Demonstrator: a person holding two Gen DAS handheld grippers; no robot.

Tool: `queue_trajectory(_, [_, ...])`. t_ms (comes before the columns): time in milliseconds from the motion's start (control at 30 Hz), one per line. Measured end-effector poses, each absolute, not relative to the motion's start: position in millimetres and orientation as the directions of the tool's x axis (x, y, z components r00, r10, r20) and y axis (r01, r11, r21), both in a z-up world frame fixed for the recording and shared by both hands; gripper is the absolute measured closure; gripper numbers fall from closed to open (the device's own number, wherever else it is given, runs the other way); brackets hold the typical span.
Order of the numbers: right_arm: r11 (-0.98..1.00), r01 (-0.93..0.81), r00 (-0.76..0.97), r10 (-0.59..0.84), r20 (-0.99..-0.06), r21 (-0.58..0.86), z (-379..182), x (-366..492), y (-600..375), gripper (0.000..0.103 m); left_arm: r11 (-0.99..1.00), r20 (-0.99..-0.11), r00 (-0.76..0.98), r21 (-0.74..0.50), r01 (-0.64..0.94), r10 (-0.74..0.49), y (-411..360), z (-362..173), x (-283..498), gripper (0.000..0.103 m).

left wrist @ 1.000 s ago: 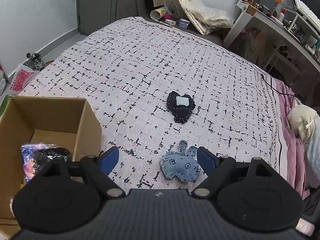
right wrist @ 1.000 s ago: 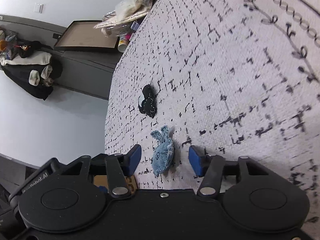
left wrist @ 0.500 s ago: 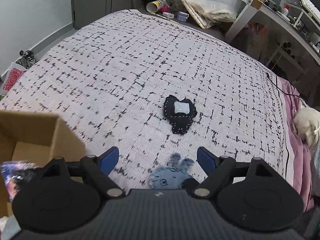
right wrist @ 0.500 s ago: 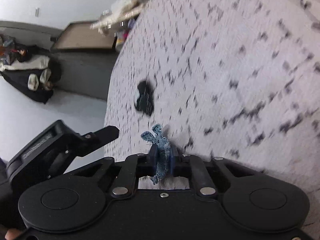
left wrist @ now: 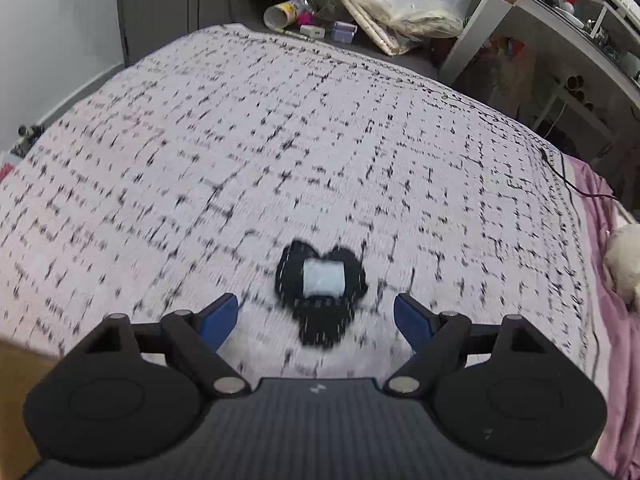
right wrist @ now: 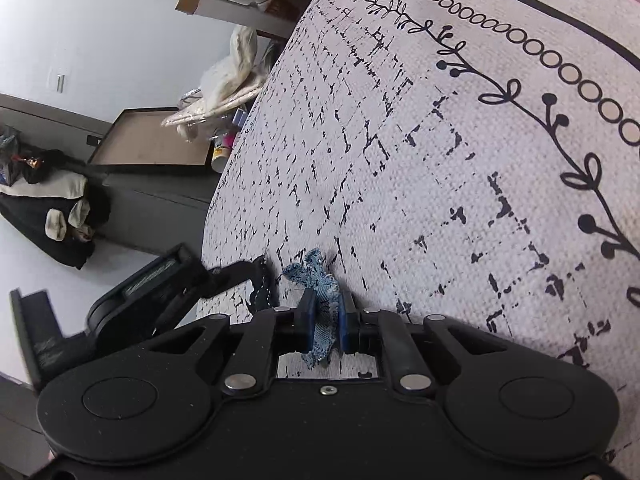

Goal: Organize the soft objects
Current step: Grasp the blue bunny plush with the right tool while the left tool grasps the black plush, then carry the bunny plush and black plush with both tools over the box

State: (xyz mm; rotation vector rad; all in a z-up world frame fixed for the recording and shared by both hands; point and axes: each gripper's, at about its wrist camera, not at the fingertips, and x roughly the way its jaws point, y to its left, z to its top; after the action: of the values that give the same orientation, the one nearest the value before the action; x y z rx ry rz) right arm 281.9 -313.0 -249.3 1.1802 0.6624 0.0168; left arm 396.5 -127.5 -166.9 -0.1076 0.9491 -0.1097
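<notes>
A black soft toy (left wrist: 320, 300) with a pale square patch lies on the patterned bedspread (left wrist: 280, 140). My left gripper (left wrist: 316, 316) stands open just in front of it, a blue pad on either side, nothing pressed. In the right wrist view my right gripper (right wrist: 325, 316) is shut on a blue denim bunny toy (right wrist: 322, 292), whose ears stick out past the pads. The black toy (right wrist: 262, 284) shows as a dark edge to the left, partly hidden behind the left gripper (right wrist: 160, 280).
A cardboard box corner (left wrist: 16, 376) sits at the lower left. A pink sheet and a cream plush (left wrist: 624, 264) lie at the bed's right edge. Bags and clutter (left wrist: 384, 12) crowd the floor beyond the bed, with a desk (left wrist: 560, 20) at the right.
My right gripper shut on the denim bunny and lifted it slightly. My left gripper moved forward from above the box and bunny to the black toy, still open.
</notes>
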Motion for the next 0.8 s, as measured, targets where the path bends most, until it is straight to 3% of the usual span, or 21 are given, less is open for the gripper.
queue_trajectory(167, [0.409, 0.326, 0.809, 0.346, -0.475, 0.852, -248.3, 284.6, -313.8, 0.092, 0.992, -0.816, 0.565, -0.125, 0.027, -0.119, -129.6, -181.2, 408.8, 0.021])
queue_trajectory(233, [0.425, 0.325, 0.806, 0.343, -0.483, 0.845, -245.9, 286.3, -312.9, 0.092, 0.989, -0.834, 0.537, -0.149, 0.000, -0.126, -125.0, -185.8, 409.7, 0.028])
queue_trajectory(267, [0.430, 0.326, 0.804, 0.343, -0.486, 0.842, -244.4, 285.4, -313.1, 0.092, 0.987, -0.836, 0.533, -0.159, -0.014, -0.127, -122.2, -186.3, 407.9, 0.039])
queue_trajectory(300, [0.437, 0.327, 0.801, 0.343, -0.491, 0.838, -242.1, 284.1, -312.0, 0.092, 0.986, -0.838, 0.531, -0.165, -0.025, -0.126, -119.0, -185.1, 405.2, 0.057])
queue_trajectory(367, [0.457, 0.325, 0.794, 0.344, -0.501, 0.828, -235.4, 285.4, -312.3, 0.092, 0.982, -0.848, 0.510, -0.188, -0.030, -0.146, -112.7, -181.1, 400.7, 0.078])
queue_trajectory(800, [0.556, 0.261, 0.814, 0.313, -0.490, 0.789, -177.0, 257.3, -308.2, 0.092, 0.962, -0.792, 0.569, -0.273, -0.002, -0.223, -85.1, -108.9, 336.7, 0.079])
